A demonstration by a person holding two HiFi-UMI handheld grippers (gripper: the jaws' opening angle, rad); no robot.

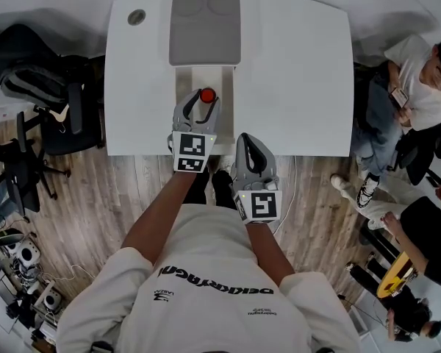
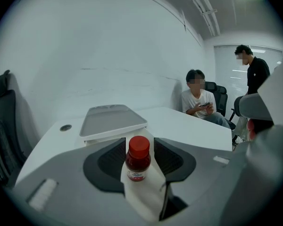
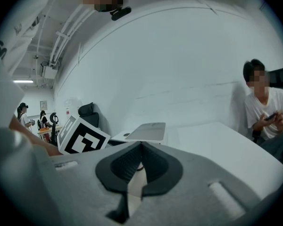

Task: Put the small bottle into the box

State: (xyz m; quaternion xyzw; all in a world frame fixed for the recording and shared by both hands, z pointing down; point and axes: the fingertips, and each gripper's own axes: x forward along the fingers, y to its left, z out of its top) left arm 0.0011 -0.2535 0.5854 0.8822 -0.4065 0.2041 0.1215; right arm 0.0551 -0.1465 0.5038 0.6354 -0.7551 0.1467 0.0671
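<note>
Head view to gripper views: one bottle, one box, two grippers

Head view: one open box (image 1: 226,87) sits by the surface's (image 1: 301,72) near edge, with bare white on both sides. One small bottle (image 1: 207,95) stands upright inside it. The right gripper (image 1: 248,142) hangs past that edge.

Left gripper view: the left gripper (image 2: 140,150) is released, its jaws clear either side of the bottle.

Right gripper view: clenched, empty.
</note>
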